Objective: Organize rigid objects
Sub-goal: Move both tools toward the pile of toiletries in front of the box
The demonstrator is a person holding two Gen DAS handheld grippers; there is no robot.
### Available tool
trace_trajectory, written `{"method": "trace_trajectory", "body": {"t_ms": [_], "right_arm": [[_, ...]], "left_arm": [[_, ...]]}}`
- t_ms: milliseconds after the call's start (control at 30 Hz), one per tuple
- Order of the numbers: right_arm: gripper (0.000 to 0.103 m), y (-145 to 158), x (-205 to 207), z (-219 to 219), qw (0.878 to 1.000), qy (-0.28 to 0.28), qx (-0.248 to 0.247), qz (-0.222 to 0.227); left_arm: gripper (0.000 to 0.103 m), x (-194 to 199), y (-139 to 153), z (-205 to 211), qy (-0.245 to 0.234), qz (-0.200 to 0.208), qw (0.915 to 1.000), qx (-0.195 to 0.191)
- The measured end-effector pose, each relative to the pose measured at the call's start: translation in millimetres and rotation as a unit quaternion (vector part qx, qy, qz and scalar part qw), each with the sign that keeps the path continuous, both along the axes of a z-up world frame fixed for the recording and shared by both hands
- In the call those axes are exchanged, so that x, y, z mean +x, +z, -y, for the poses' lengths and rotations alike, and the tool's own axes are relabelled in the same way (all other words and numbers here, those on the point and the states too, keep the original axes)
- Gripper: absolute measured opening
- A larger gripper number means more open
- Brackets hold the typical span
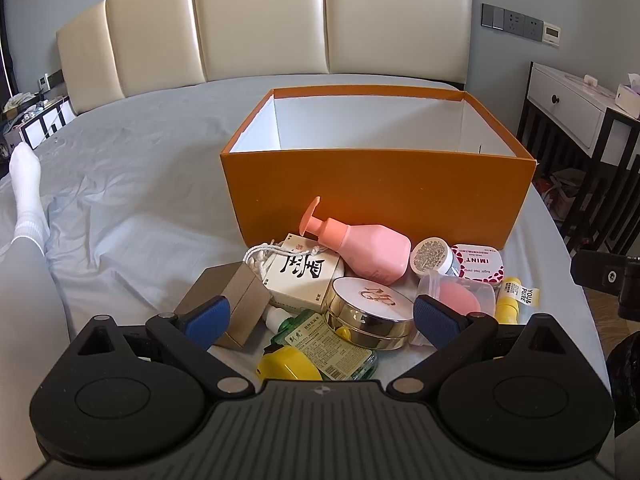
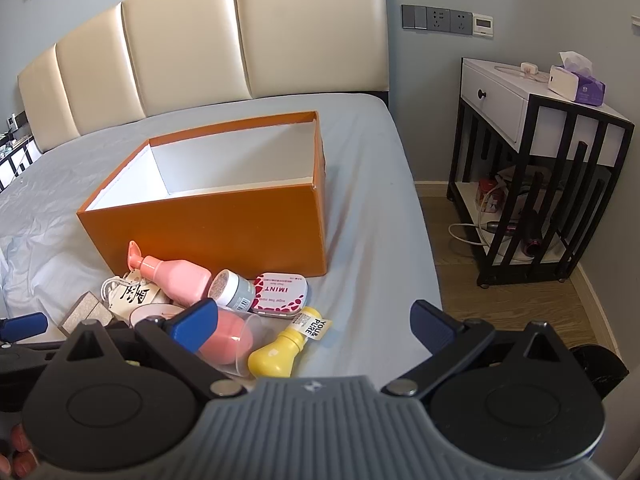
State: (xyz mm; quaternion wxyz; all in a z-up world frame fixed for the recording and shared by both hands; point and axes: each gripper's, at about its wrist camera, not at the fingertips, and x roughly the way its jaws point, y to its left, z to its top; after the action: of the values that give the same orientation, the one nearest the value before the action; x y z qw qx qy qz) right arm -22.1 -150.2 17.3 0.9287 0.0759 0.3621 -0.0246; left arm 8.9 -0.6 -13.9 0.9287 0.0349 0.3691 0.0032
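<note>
An open orange box [image 1: 376,196] [image 2: 216,232] stands empty on the bed, its white inside showing. Piled in front of it are a pink pump bottle [image 1: 372,250], a gold compact [image 1: 370,308], a white calligraphy box [image 1: 304,276], a tan box [image 1: 228,300], a green bottle with a yellow cap [image 1: 320,352], a small jar [image 2: 230,290], an IMINT tin [image 2: 280,294], a pink sponge in a clear case [image 2: 228,338] and a yellow bottle [image 2: 280,354]. My left gripper [image 1: 322,322] hovers open over the compact. My right gripper [image 2: 316,326] is open above the yellow bottle.
The bed's right edge [image 2: 424,264] drops to a wood floor. A black-framed nightstand [image 2: 536,120] with a tissue box [image 2: 580,84] stands beyond it. A person's leg in a white sock [image 1: 26,192] lies on the sheet at the left. The padded headboard [image 1: 260,20] closes the back.
</note>
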Motion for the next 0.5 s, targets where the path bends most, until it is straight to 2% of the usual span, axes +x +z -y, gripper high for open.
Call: {"method": "trace_trajectory", "body": {"t_ms": [500], "right_arm": [[0.1, 0.3, 0.7, 2.3, 1.0, -0.004, 0.004, -0.006]], "left_arm": [[0.103, -0.4, 1.9, 1.5, 0.001, 0.001, 1.0, -0.002]]}}
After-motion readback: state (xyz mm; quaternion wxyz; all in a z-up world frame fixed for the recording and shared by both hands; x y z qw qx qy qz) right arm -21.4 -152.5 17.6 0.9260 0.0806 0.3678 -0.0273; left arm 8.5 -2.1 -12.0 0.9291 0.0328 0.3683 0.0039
